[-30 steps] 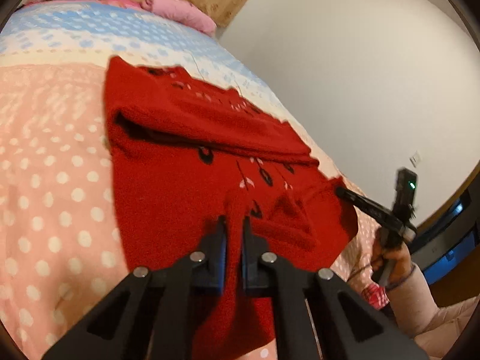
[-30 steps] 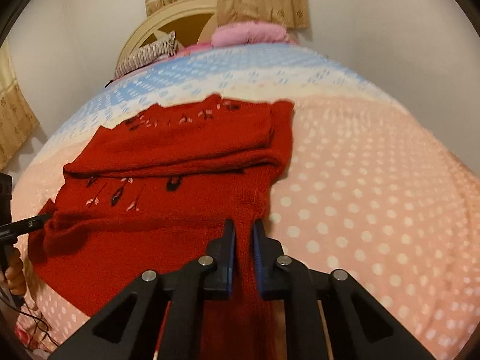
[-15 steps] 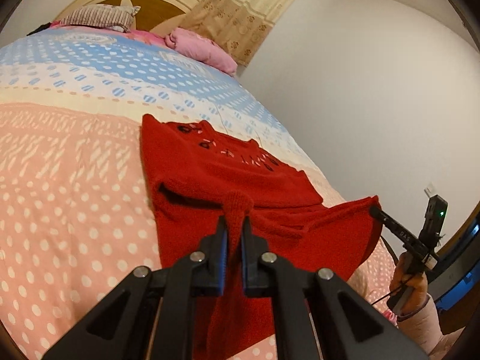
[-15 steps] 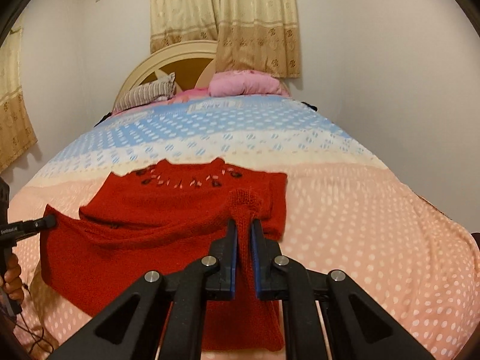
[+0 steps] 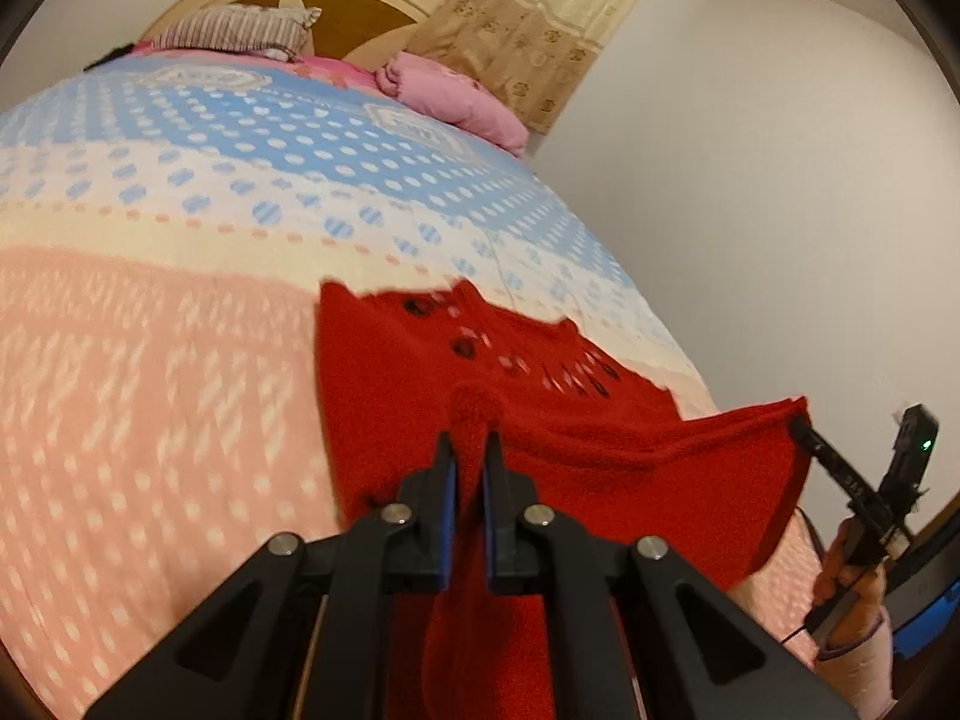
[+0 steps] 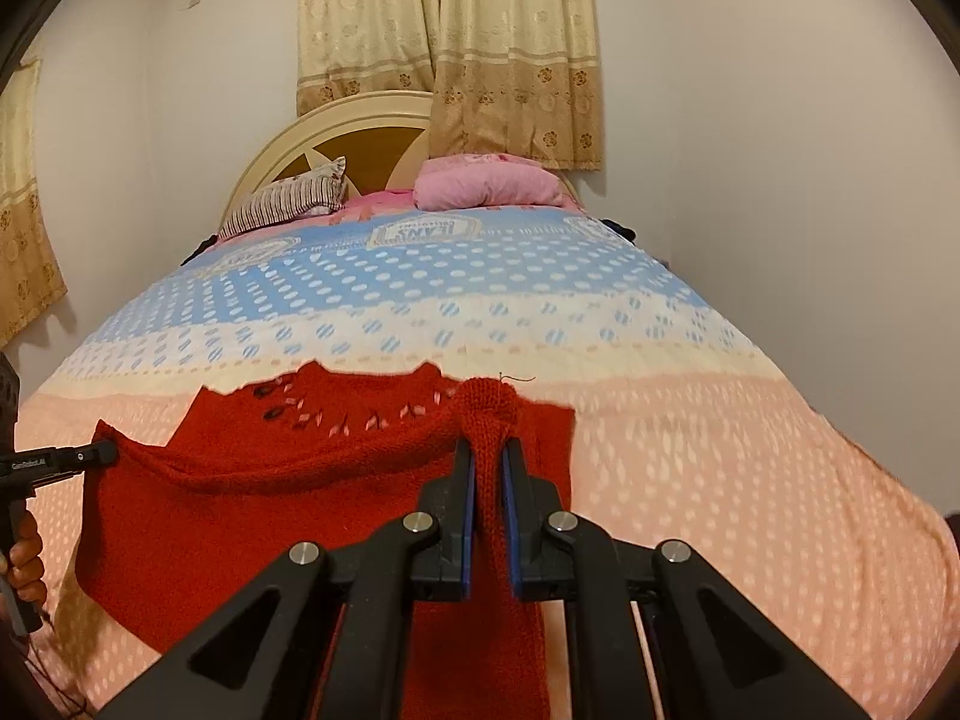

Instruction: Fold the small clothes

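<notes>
The left tongs (image 5: 468, 450) and the right tongs (image 6: 487, 456) are each pressed together on a bunched edge of the red knitted sweater (image 6: 252, 480), thick and fuzzy. Its held edge hangs lifted between them, while the patterned neck part lies flat on the soft dotted bedspread (image 6: 690, 420) of the bed.

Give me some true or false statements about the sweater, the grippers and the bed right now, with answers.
1. Both grippers are shut on the red sweater. True: left gripper, right gripper.
2. The sweater lies flat. False: its near edge is lifted.
3. A pink pillow lies by the headboard. True.
4. The bedspread is plain green. False: it is pink, cream and blue with dots.
</notes>
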A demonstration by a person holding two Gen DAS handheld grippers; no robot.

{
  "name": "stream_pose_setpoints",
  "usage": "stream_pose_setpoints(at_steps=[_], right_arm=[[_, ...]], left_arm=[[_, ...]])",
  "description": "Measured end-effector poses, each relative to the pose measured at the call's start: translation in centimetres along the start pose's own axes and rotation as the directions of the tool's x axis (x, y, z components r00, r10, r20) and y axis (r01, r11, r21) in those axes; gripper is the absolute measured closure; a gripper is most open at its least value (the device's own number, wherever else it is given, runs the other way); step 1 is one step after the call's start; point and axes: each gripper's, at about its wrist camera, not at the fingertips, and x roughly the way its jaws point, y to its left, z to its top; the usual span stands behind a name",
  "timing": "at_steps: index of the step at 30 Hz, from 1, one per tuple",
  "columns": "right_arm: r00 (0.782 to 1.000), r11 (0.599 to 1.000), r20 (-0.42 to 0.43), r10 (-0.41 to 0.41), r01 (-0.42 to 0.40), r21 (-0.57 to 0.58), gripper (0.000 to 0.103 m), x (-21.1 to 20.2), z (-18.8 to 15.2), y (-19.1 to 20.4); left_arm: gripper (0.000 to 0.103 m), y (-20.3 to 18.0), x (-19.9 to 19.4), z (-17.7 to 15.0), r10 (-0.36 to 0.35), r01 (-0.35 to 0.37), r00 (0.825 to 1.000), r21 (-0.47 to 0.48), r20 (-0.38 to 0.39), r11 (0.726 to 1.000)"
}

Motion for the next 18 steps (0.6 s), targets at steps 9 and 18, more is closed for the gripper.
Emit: stream_pose_setpoints(at_steps=[9,18], right_arm=[[0.996,0.997,-0.082,0.047,-0.042,0.065,0.096,10.6,6.6,-2.0],[0.977,0.997,-0.213,0.008,0.009,0.080,0.095,24.3,6.1,-2.6]], left_arm=[[0.095,1.6,5.4,6.8,0.078,-0.077,0.997,-0.012,0.015,0.997],[0.095,5.4,14.1,8.0,0.199,-0.204,0.978,-0.084,-0.059,0.975]])
